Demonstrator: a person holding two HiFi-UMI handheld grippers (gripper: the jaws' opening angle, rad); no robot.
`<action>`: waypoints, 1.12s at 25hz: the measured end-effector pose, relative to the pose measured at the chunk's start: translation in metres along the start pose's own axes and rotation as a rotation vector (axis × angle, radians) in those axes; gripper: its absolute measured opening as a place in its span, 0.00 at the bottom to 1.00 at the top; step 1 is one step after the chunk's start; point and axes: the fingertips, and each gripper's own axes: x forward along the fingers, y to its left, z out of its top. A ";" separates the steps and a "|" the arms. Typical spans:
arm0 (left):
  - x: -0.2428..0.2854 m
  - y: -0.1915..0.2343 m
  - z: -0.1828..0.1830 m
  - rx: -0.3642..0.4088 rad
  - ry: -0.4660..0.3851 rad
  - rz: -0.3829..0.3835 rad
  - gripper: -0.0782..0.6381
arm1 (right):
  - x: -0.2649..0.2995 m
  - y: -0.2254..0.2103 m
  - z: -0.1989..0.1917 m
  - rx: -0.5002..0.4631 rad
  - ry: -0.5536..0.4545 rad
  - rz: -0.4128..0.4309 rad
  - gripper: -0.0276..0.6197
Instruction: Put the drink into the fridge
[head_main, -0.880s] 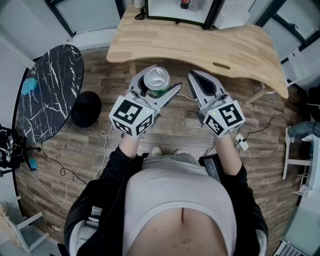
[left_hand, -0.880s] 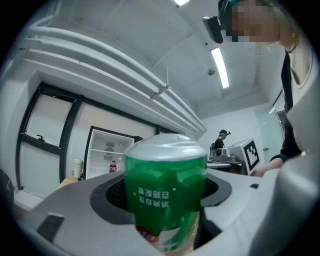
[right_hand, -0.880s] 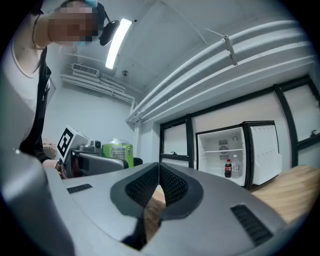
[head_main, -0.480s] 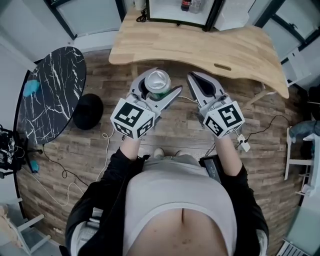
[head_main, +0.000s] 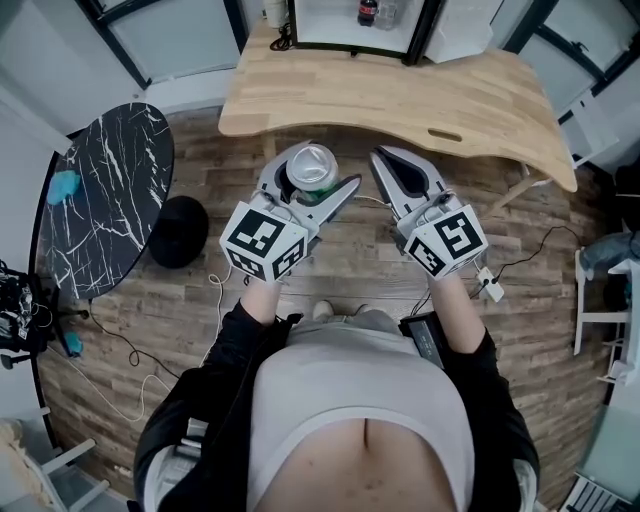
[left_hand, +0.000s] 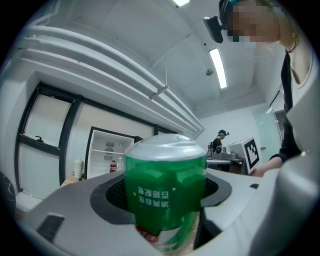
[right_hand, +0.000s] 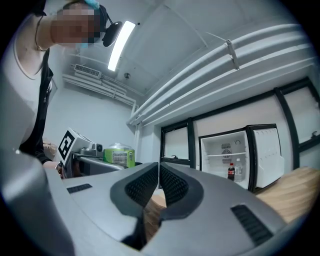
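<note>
A green drink can with a silver top (head_main: 313, 166) (left_hand: 166, 187) stands upright between the jaws of my left gripper (head_main: 312, 160), which is shut on its sides. My right gripper (head_main: 384, 160) (right_hand: 159, 169) is held level beside it, shut with nothing between its pads. From the right gripper view the can (right_hand: 120, 154) shows at the left. The small white fridge (head_main: 355, 22) (right_hand: 236, 156) (left_hand: 106, 157) stands open on the far side of the wooden desk (head_main: 420, 95). A cola bottle (head_main: 368, 11) (right_hand: 231, 171) stands on its lower shelf.
A black marble-patterned round table (head_main: 95, 200) is at the left, with a black stool (head_main: 180, 232) beside it. Cables and a power strip (head_main: 488, 288) lie on the wooden floor. Another person (left_hand: 220, 141) stands far off in the room.
The desk and fridge have slid slightly down the head view as the person steps toward them. Both grippers keep their pose, the can still gripped.
</note>
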 end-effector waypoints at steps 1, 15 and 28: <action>0.000 -0.001 -0.001 0.000 0.002 -0.003 0.59 | 0.000 0.001 0.000 0.002 -0.001 -0.001 0.09; -0.005 -0.002 -0.005 -0.030 -0.004 -0.009 0.59 | 0.001 0.012 -0.005 0.031 0.016 0.010 0.09; 0.032 0.029 -0.009 -0.028 0.010 0.011 0.59 | 0.029 -0.031 -0.012 0.035 0.012 0.025 0.09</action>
